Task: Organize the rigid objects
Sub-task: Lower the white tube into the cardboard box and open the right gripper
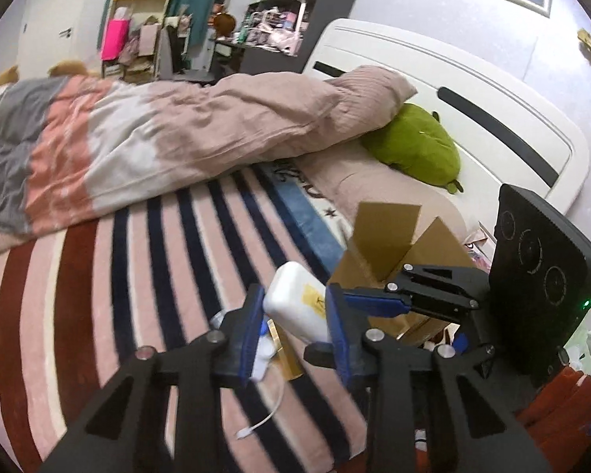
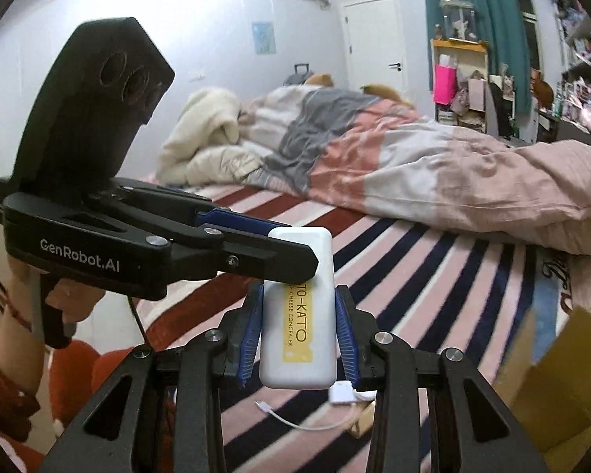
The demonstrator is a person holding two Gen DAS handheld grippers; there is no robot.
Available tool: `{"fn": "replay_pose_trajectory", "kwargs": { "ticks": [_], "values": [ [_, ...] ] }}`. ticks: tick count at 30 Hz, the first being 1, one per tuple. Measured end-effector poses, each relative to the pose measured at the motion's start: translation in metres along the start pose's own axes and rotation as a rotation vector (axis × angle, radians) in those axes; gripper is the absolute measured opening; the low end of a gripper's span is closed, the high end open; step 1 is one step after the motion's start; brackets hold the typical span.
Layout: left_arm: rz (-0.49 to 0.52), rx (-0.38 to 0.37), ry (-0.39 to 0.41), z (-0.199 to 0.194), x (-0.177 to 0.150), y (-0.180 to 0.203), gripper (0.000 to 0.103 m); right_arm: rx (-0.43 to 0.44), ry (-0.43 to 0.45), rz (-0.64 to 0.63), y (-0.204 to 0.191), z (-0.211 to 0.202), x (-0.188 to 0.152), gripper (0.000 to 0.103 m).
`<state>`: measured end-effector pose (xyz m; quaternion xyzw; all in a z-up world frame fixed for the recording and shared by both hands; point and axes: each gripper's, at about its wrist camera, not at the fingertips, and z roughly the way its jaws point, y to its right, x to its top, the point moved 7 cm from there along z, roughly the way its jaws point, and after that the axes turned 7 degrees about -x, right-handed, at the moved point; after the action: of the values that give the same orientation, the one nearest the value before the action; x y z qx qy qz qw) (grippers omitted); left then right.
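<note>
A white rectangular box (image 2: 299, 354) with a yellow label is held above the striped bedcover (image 2: 433, 276). My right gripper (image 2: 298, 307) is shut on its long sides, blue pads pressing left and right. My left gripper (image 2: 295, 244) reaches in from the left and is shut on the box's far end. In the left wrist view the same white box (image 1: 295, 303) sits tilted between the left gripper (image 1: 294, 295) pads, and the right gripper (image 1: 342, 295) comes in from the right. An open cardboard box (image 1: 390, 244) stands just behind them on the bed.
A white cable with an adapter (image 2: 307, 421) and a gold item (image 1: 283, 351) lie on the bedcover below the grippers. A rumpled duvet (image 1: 177, 126) crosses the bed, a green plush (image 1: 417, 146) lies by the white headboard (image 1: 472, 90). A hand (image 2: 71, 295) holds the left gripper.
</note>
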<state>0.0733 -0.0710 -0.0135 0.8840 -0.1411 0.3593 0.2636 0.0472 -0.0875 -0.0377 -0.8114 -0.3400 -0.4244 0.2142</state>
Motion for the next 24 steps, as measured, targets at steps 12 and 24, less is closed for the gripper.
{"fn": "replay_pose_trajectory", "kwargs": {
  "ticks": [12,24],
  "values": [
    [0.070,-0.134,-0.149,0.106,0.025,0.087,0.029,-0.132,-0.098,0.097,0.106,-0.065,-0.027,0.031],
    [0.107,-0.110,-0.301,0.163,0.001,0.109,0.043,-0.164,-0.344,0.181,0.156,-0.069,-0.088,0.031]
  ]
}}
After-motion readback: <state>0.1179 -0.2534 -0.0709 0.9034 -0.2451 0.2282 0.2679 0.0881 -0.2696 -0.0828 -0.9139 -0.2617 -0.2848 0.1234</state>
